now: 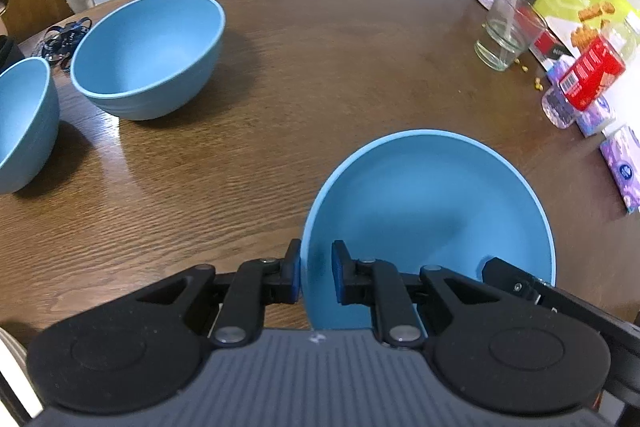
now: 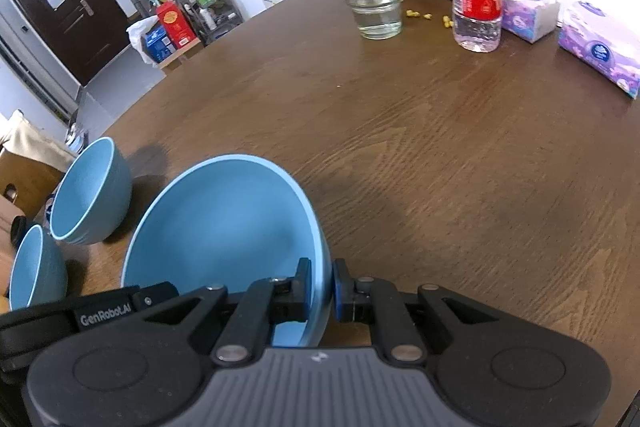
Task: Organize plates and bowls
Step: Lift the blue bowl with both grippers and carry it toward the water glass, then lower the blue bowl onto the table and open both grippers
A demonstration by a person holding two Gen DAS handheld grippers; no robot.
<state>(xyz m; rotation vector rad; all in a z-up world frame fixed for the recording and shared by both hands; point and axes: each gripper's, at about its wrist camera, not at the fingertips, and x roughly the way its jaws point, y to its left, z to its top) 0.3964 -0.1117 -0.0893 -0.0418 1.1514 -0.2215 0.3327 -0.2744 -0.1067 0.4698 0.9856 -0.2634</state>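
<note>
Left wrist view: your left gripper [image 1: 316, 277] clamps the rim of a blue bowl [image 1: 432, 211] above the wooden table [image 1: 320, 59], two more bowls [image 1: 148, 55] standing far left.

Right wrist view: your right gripper [image 2: 322, 285] pinches the same bowl's opposite rim.

Probably a home, dining table [image 2: 440, 147], tissue packs [image 2: 600, 47]

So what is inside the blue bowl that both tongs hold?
The held bowl looks empty: only one finger of each tongs is inside the rim. Its near inner wall is hidden behind the tongs.
</note>
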